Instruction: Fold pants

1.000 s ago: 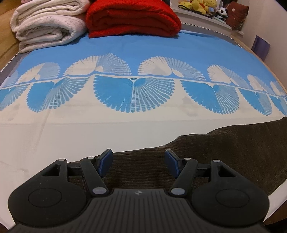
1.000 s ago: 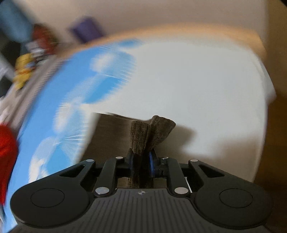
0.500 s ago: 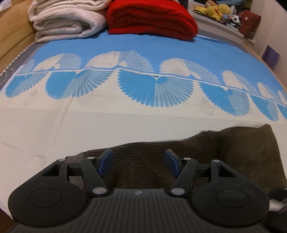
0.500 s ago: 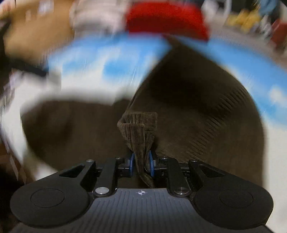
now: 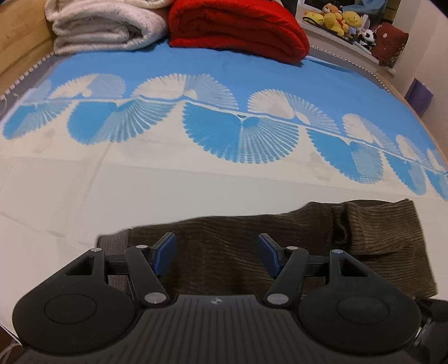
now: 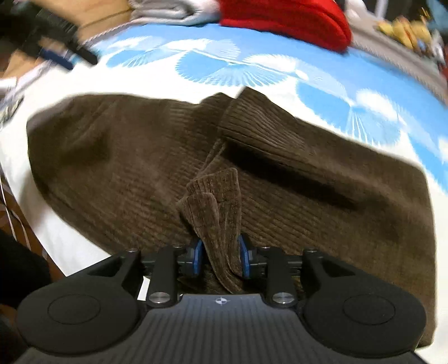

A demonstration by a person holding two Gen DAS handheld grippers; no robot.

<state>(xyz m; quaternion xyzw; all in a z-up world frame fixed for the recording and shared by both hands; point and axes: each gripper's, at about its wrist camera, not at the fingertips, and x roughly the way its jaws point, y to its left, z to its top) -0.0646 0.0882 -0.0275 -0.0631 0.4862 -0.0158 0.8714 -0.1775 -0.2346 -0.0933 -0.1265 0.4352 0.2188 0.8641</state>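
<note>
On my left wrist view the left gripper (image 5: 217, 253) hangs with its jaws wide apart and empty over the brown corduroy pants (image 5: 280, 252), which lie near the front edge of the blue-and-white bedspread (image 5: 196, 173) with one end already doubled over, well clear of the white blanket (image 5: 106, 25) and red blanket (image 5: 238, 28) at the back. On my right wrist view, blurred at the edges, the right gripper (image 6: 219, 259) has just been loosening around a bunched fold of cloth between its pads, apparently still pinched, so I judge the first fold laid and a further fold and smoothing left
</note>
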